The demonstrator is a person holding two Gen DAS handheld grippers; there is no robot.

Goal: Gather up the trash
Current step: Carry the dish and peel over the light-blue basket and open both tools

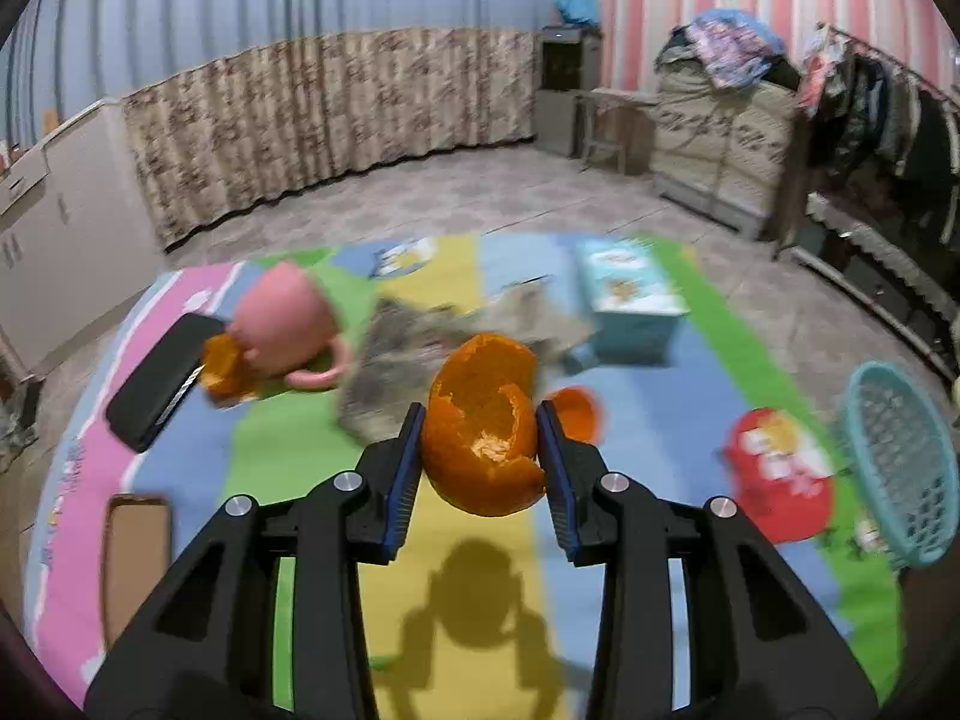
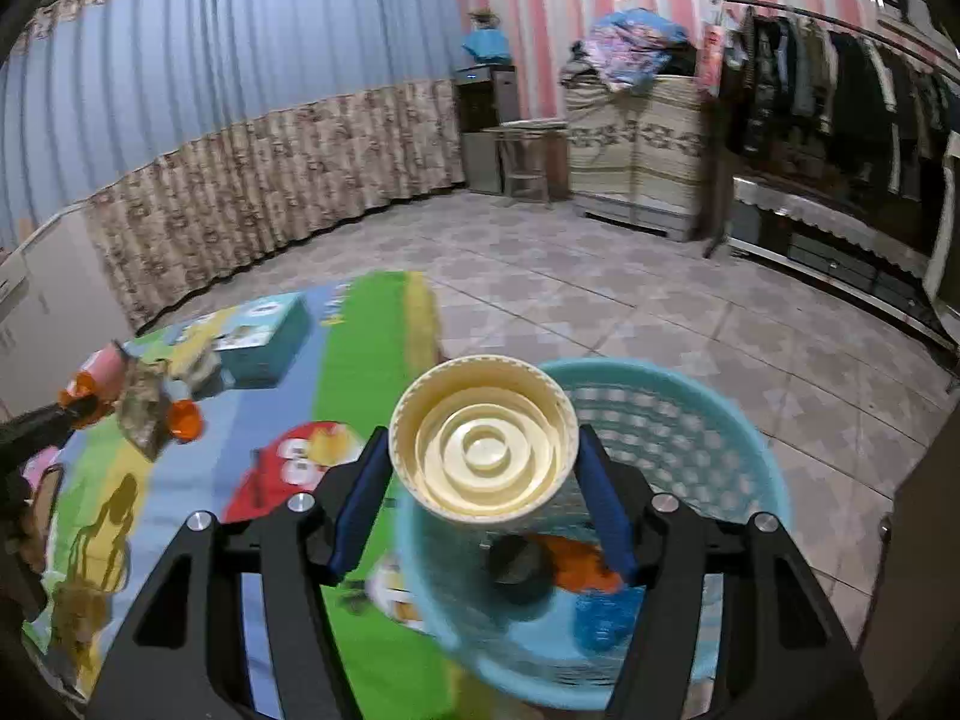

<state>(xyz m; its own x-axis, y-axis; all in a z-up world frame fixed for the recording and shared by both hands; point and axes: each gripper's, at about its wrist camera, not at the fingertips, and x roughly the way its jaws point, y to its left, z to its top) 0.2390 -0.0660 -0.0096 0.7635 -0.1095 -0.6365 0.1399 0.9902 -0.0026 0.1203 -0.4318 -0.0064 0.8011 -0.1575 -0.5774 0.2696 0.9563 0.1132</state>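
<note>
Striped play mat [image 1: 288, 456] is covering the tiled floor [image 2: 600, 288], with curtains [image 1: 330, 102] running behind it and a loaded clothes rack [image 2: 840, 72] along the right wall. Motion blur is smearing most mat items, so print and labels are not readable.

Left gripper [image 1: 480, 438] is pinching a large hollow orange peel [image 1: 480, 426] between both blue pads, raised off the mat; its shadow is falling on the yellow stripe below. A smaller peel piece [image 1: 576, 414] is peeking out behind the right finger, partly hidden. Another peel piece [image 1: 225, 369] is sitting by the overturned pink mug [image 1: 288, 324], touching a black phone-like slab [image 1: 159, 378] near the mat's left edge. Crumpled grey paper [image 1: 396, 360] is lying mid-mat, and a teal box [image 1: 630, 300] is sitting toward the far edge. A brown rectangle [image 1: 135, 564] at the near-left is cut off and unclear.

Right gripper [image 2: 483, 468] is clamping a cream paper cup [image 2: 483, 438] by its sides, mouth toward the camera, hanging over the near rim of the teal basket [image 2: 690, 414]. The basket is sitting at the mat's right edge, partly over bare tile. Inside: orange peel [image 2: 582, 564], a dark round object I can't identify, something blue, all blurred. Open floor is lying beyond the mat's far and right edges.
</note>
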